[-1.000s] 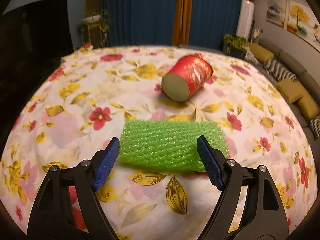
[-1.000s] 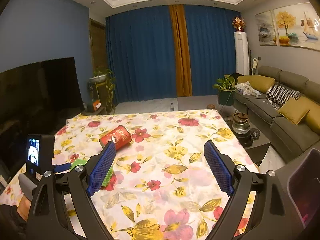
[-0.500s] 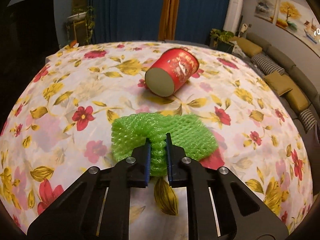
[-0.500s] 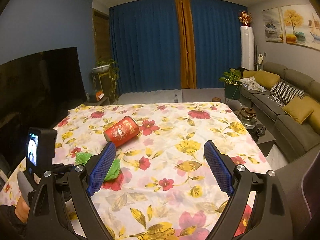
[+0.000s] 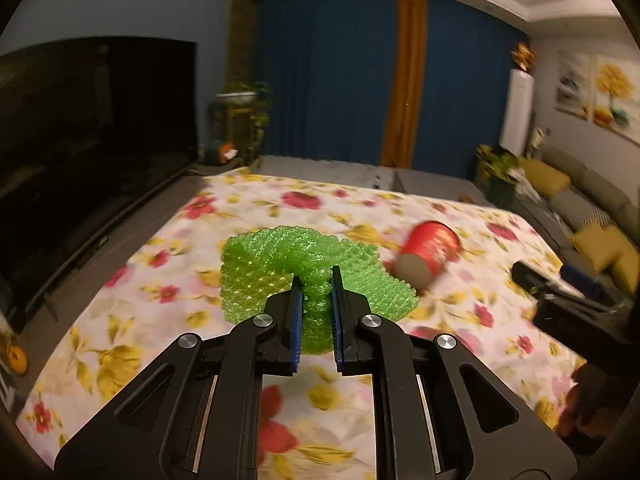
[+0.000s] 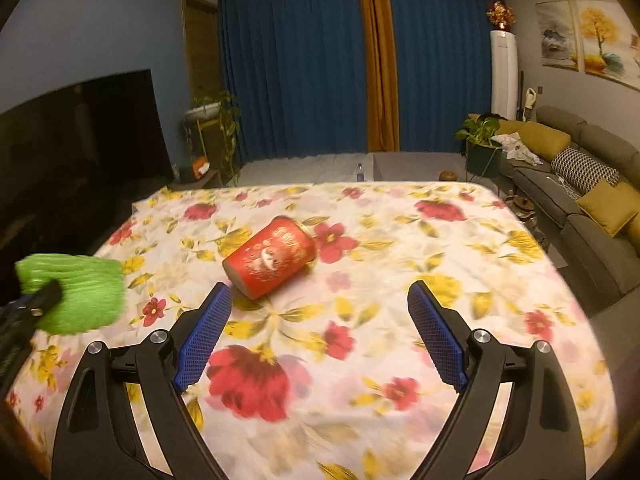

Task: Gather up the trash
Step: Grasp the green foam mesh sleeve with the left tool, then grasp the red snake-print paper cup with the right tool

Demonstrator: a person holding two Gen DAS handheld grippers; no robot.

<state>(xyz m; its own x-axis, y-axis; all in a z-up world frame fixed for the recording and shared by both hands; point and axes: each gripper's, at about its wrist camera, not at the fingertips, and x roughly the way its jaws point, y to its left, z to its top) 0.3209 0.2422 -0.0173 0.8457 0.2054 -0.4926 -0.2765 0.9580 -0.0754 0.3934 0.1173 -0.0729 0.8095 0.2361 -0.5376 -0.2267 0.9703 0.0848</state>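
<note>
Left gripper (image 5: 314, 280) pinches the bunched green foam net (image 5: 280, 264), held clear above the flowered tablecloth (image 5: 320, 396). Right gripper (image 6: 320, 300) spread wide, nothing between its pads. Red cup (image 6: 270, 262) lies on its side just beyond them.

A green foam net sleeve (image 5: 280, 276), crumpled and pinched at its middle, hangs lifted above the flowered tablecloth (image 6: 400, 280). A red paper cup (image 6: 270, 262) lies on its side on that cloth, its base end towards the camera, well apart from the sleeve.
</note>
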